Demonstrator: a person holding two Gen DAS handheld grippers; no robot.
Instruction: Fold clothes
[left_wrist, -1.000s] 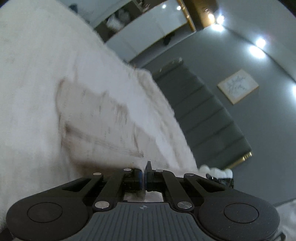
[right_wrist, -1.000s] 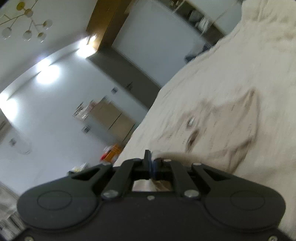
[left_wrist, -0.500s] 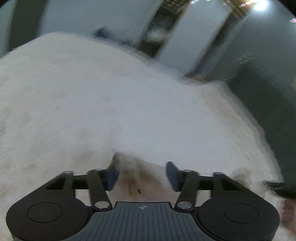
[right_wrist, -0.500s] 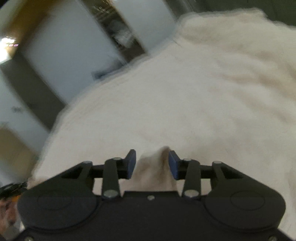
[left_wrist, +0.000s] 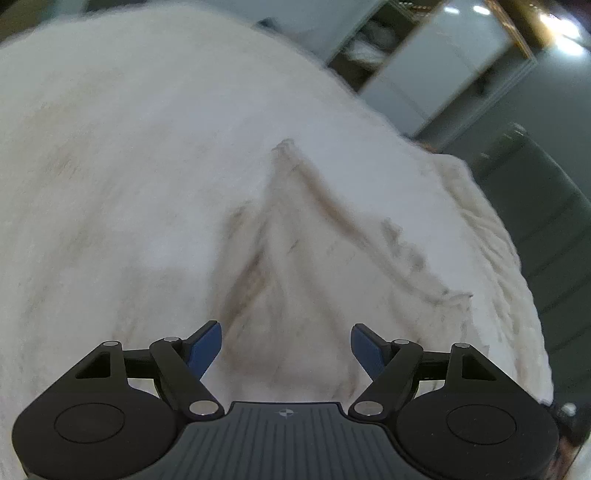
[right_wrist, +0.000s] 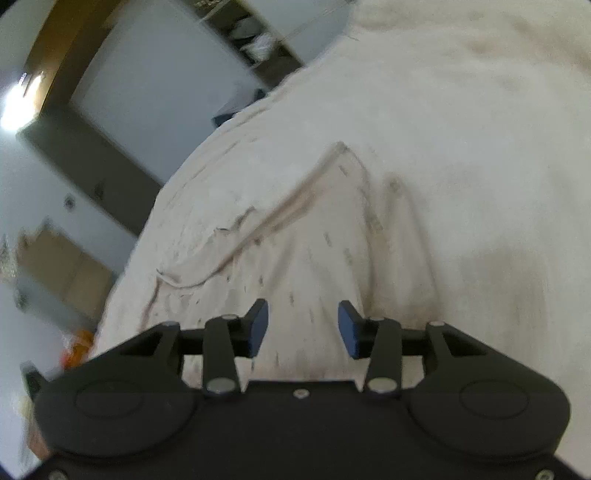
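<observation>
A pale cloth garment (left_wrist: 317, 258) with faint dark flecks is lying soft, matt and creased on a fuzzy white bed cover (left_wrist: 129, 166), also matt cloth. The left gripper (left_wrist: 286, 345) is showing matt black plastic arms, shiny metal rivets, smooth blue pads and a ribbed grey plastic body. The right gripper (right_wrist: 302, 325) is looking the same: matt black plastic, blue pads.

I'm counting one pale garment (left_wrist: 317, 266) lying ahead of my tools on one white bedspread (left_wrist: 110, 166). I'm holding two grippers, left (left_wrist: 286, 347) and right (right_wrist: 302, 325), each showing two blue pads (left_wrist: 205, 345).
</observation>
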